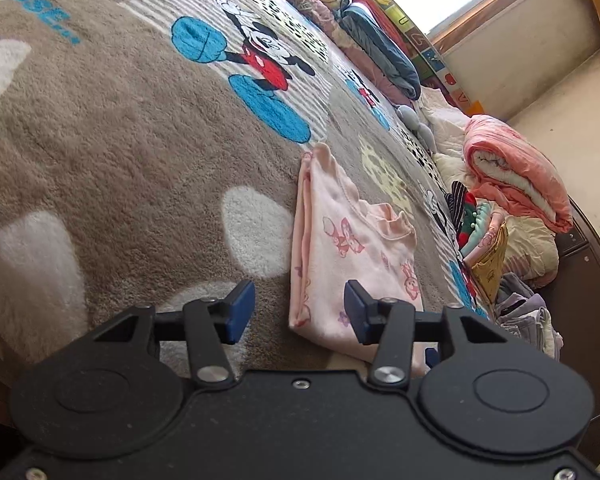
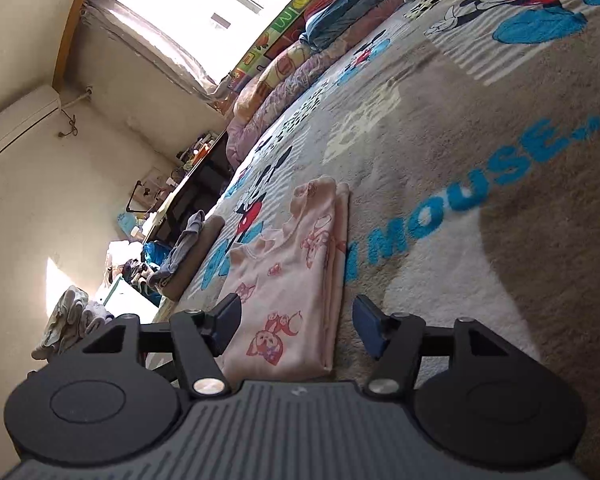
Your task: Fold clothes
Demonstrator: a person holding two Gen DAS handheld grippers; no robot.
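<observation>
A pale pink garment with pink cartoon prints (image 1: 340, 248) lies folded into a long flat strip on the Mickey Mouse blanket (image 1: 120, 152). My left gripper (image 1: 298, 312) is open and empty, its blue pads either side of the garment's near corner, just above it. In the right wrist view the same garment (image 2: 296, 276) lies lengthwise ahead. My right gripper (image 2: 296, 330) is open and empty, its jaws straddling the garment's near end without holding it.
A pile of mixed clothes (image 1: 484, 236) and a rolled salmon quilt (image 1: 516, 176) lie at the bed's edge. Rolled bedding (image 1: 380, 52) lines the far side. A grey and brown folded stack (image 2: 192, 256) sits near the garment. A dark desk (image 2: 188, 196) stands by the wall.
</observation>
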